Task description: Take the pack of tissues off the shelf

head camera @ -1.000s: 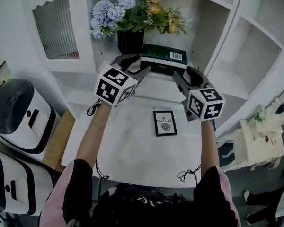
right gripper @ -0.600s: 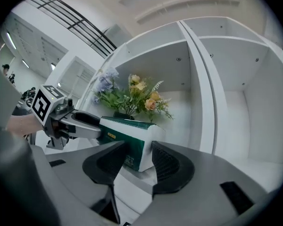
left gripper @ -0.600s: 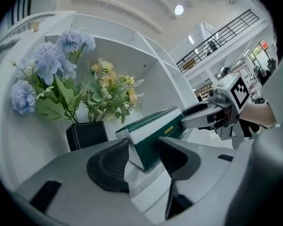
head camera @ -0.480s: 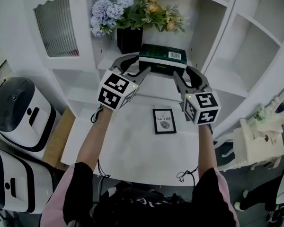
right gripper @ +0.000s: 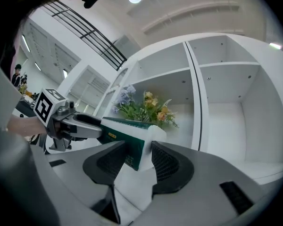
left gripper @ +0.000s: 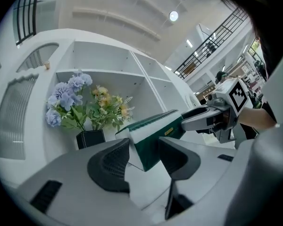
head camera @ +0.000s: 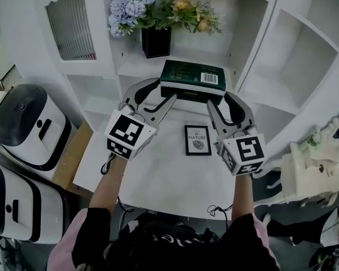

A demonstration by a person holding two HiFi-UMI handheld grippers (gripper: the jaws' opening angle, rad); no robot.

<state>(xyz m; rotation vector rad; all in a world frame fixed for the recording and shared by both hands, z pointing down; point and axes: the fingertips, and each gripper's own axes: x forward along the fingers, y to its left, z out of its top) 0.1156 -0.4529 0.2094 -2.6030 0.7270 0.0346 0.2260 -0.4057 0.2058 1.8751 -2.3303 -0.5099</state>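
Note:
The pack of tissues (head camera: 192, 79) is a dark green block with white ends and a barcode on top. It hangs in the air in front of the shelf (head camera: 141, 66), carried between both grippers. My left gripper (head camera: 165, 89) is shut on its left end, and my right gripper (head camera: 217, 97) is shut on its right end. In the left gripper view the pack (left gripper: 155, 131) sits between the left gripper's (left gripper: 144, 157) pads, with the right gripper (left gripper: 212, 119) at the far end. In the right gripper view the white end of the pack (right gripper: 127, 131) is pinched by the right gripper (right gripper: 139, 161).
A black vase of blue and yellow flowers (head camera: 156, 41) stands at the back of the shelf. A small framed card (head camera: 197, 139) lies on the white table (head camera: 175, 179) below the pack. Two white appliances (head camera: 22, 126) stand on the left. Open shelf compartments (head camera: 294, 55) are at the right.
Both grippers have drawn back toward me with the pack between them. The pack has come off the shelf beside the vase and now hangs over the table's far edge.

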